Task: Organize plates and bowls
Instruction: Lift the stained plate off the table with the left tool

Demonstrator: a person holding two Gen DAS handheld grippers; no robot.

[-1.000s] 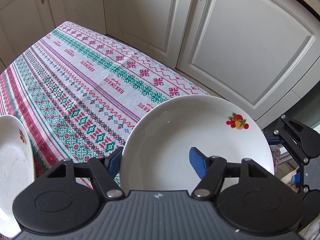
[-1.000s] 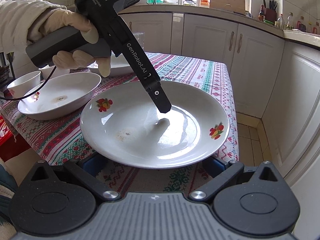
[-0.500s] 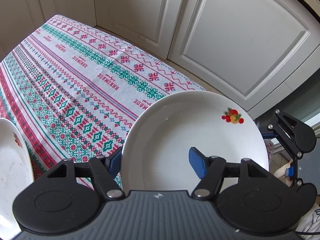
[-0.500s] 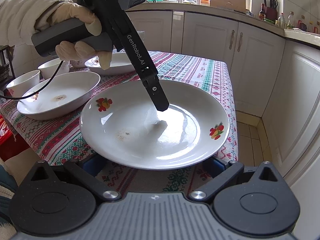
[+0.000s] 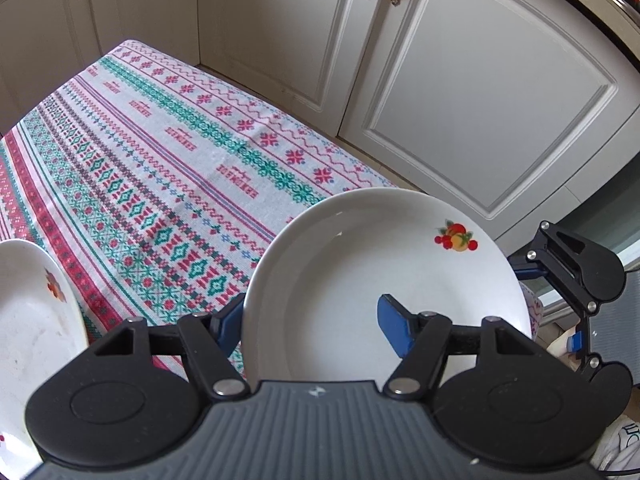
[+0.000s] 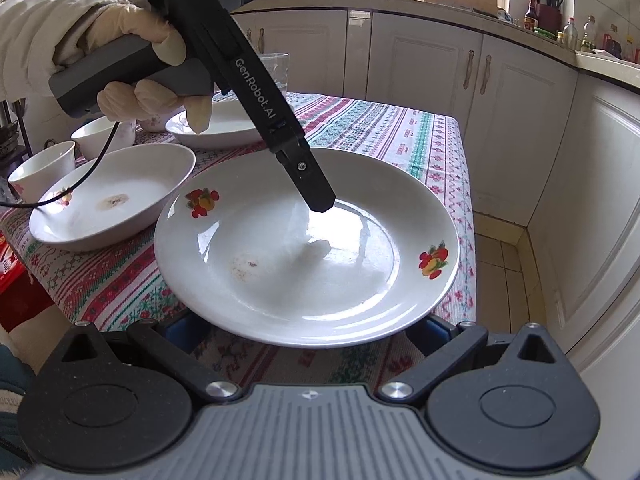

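A white plate (image 6: 300, 272) with fruit decals hangs over the table's near corner, a little food stain in its well. My left gripper (image 5: 312, 324) is shut on the plate (image 5: 360, 280): one blue pad sits behind the outer rim and the other presses inside the well. In the right wrist view a gloved hand (image 6: 140, 96) holds it, and its upper finger (image 6: 312, 184) touches the plate's inside. My right gripper (image 6: 304, 332) is open, its pads wide apart and half hidden under the near rim. Its body (image 5: 568, 272) shows at the plate's right edge.
An oval white dish (image 6: 112, 196) with a stain lies left of the plate. Behind it are another plate (image 6: 224, 128), two small bowls (image 6: 44, 164), (image 6: 104, 136) and a glass (image 6: 276, 68). White cabinets (image 6: 520, 120) stand close past the patterned tablecloth (image 5: 160, 184).
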